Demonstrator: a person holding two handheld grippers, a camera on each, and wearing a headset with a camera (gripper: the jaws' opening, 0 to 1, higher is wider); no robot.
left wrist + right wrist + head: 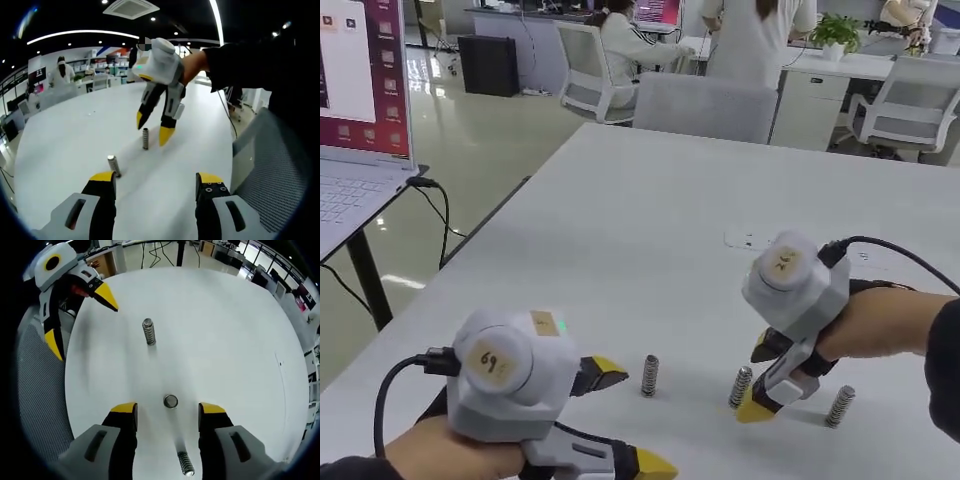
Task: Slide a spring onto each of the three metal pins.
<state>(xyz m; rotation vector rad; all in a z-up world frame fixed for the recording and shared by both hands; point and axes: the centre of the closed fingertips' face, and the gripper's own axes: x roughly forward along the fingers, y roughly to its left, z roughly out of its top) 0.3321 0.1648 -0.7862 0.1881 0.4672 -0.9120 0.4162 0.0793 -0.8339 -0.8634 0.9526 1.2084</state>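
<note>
White bench (620, 220) carries three upright springs (650, 375). My left fingers (102, 178) gape empty; my right fingers (125, 410) stand wide, middle spring (170, 401) between their tips.

The left gripper (632, 418) is a pale grey box with black jaws, yellow tips (655, 463) and a round sticker (492, 363) marked 69. The right gripper (758, 380) looks the same. Each has a black cable (430, 360), and the sleeve (948, 370) is dark.
</note>
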